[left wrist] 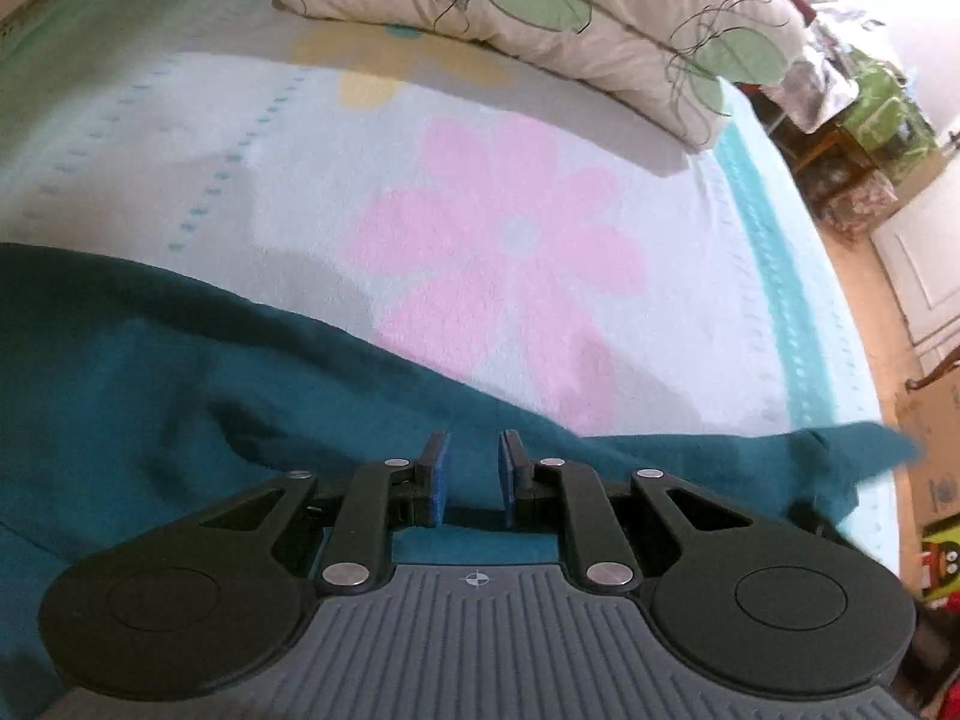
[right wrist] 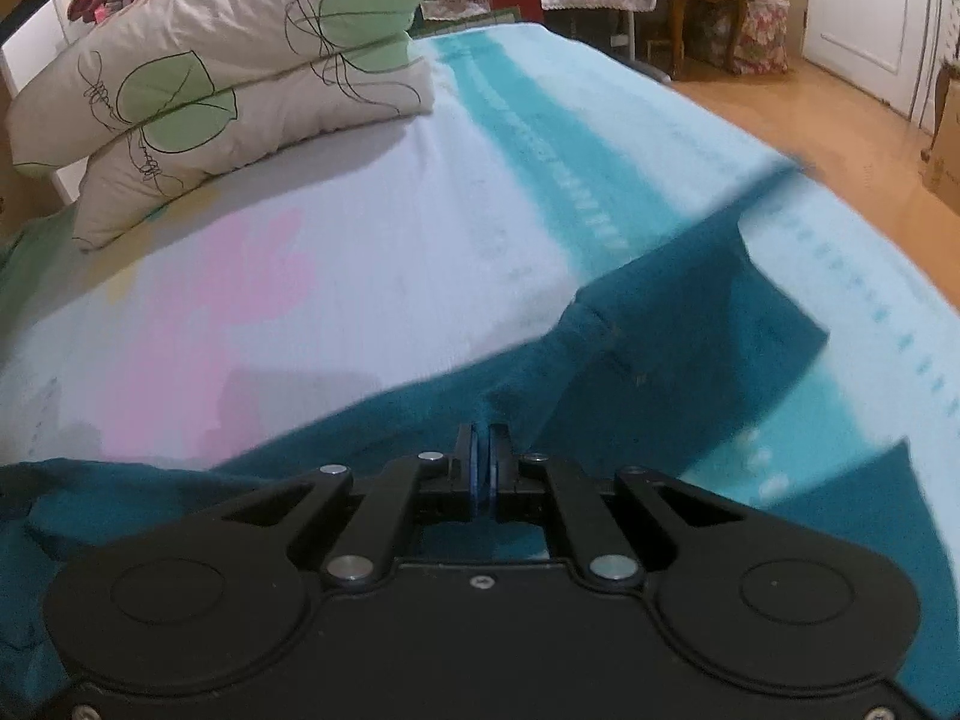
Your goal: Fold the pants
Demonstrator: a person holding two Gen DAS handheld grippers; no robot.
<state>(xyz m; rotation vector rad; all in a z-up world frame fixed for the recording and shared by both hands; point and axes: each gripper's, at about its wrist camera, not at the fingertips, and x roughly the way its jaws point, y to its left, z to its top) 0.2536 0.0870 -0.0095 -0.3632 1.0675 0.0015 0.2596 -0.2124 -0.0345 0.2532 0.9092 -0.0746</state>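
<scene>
Where the left wrist view looks down, one left gripper [left wrist: 471, 471] stands slightly parted with the one teal pants [left wrist: 180, 372] between its pads, below the bedspread's single pink flower [left wrist: 504, 264]. Right wrist view: one right gripper [right wrist: 483, 468], pinched tight on pants fabric, right of that flower; one folded duvet [right wrist: 228, 72] beyond.

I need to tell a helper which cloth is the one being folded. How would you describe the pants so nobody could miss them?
Start at the bed, covered by a pale sheet with a big pink flower and a folded leaf-print quilt at its far end. The pants lie across the near part. They are the only dark teal, plain cloth there.
</scene>
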